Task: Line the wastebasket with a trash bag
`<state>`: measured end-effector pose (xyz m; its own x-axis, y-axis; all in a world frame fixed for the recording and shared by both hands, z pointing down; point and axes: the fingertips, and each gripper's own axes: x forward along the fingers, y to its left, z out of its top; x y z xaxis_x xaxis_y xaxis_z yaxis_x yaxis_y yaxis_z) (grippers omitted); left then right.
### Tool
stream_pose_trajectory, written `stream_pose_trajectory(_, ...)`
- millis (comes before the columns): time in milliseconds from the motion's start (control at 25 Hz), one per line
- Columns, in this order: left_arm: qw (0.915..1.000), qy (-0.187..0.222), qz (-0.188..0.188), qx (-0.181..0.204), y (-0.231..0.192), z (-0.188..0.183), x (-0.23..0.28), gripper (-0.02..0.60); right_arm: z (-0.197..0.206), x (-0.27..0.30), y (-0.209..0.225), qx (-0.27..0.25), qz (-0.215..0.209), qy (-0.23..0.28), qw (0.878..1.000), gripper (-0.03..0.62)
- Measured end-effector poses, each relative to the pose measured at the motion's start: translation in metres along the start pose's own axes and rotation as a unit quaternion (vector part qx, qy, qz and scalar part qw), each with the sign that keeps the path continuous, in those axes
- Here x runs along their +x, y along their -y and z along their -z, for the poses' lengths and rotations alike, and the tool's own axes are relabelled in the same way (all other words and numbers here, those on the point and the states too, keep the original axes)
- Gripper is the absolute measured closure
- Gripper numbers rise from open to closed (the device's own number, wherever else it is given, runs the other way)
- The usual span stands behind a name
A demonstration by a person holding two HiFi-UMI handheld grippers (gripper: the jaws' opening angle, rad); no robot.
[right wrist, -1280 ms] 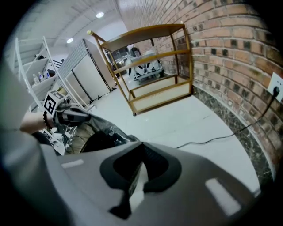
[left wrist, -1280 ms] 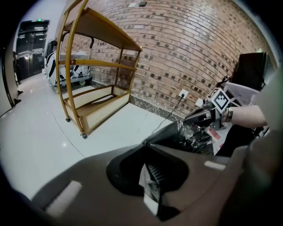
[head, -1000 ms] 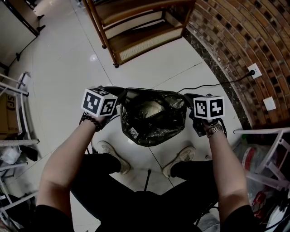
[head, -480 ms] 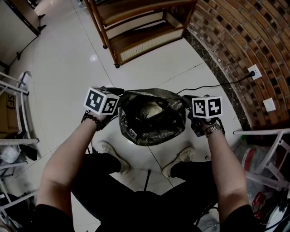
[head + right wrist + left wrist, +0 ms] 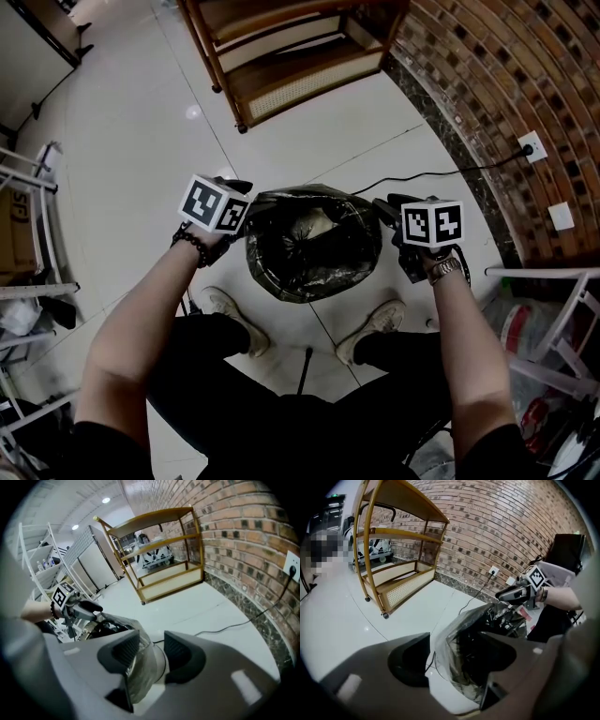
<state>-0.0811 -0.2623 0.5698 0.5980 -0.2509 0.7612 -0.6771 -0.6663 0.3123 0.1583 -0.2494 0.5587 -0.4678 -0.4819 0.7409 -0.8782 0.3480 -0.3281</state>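
Note:
A black trash bag (image 5: 314, 246) sits in the white wastebasket (image 5: 440, 693) on the floor between the person's feet, its mouth spread round the rim. My left gripper (image 5: 238, 187) stands at the rim's left side. In the left gripper view the left gripper (image 5: 454, 656) has jaws wide apart with the bag's edge (image 5: 461, 630) loose between them; they have just been opening. My right gripper (image 5: 385, 206) is at the rim's right side. In the right gripper view the right gripper (image 5: 151, 653) has jaws parted too, just opened, with bag film (image 5: 140, 667) hanging between them and lying by the left jaw.
A wooden shelf rack (image 5: 281, 56) stands just beyond the basket. A brick wall (image 5: 506, 66) with a socket (image 5: 528, 147) and a black cable (image 5: 441, 173) runs along the right. Metal racks (image 5: 28, 234) flank both sides. The person's shoes (image 5: 230, 314) are close behind the basket.
Both grippers have sunk a little beside the basket and their jaws have opened off the bag's edge. The bag's mouth has dropped and settled round the rim.

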Motion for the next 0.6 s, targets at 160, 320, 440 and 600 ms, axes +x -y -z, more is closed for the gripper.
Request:
stream_pose_trajectory(160, 1.0000, 0.000, 0.004, 0.005, 0.005, 0.002, 0.000, 0.264, -0.007, -0.016, -0.007, -0.019, -0.007, 0.022, 1.000, 0.422)
stream_pose_trajectory(320, 0.9999, -0.006, 0.011, 0.006, 0.014, 0.008, -0.002, 0.264, 0.014, -0.020, -0.043, -0.085, -0.045, -0.012, 0.995, 0.381)
stream_pose_trajectory(440, 0.9998, -0.013, 0.014, 0.005, 0.022, 0.017, -0.004, 0.264, 0.048, -0.009, -0.059, -0.115, -0.058, -0.062, 0.990, 0.331)
stream_pose_trajectory(600, 0.9994, -0.028, 0.018, -0.011, 0.027, 0.033, 0.000, 0.264, 0.080, 0.009, -0.058, -0.091, -0.057, -0.089, 0.990, 0.329)
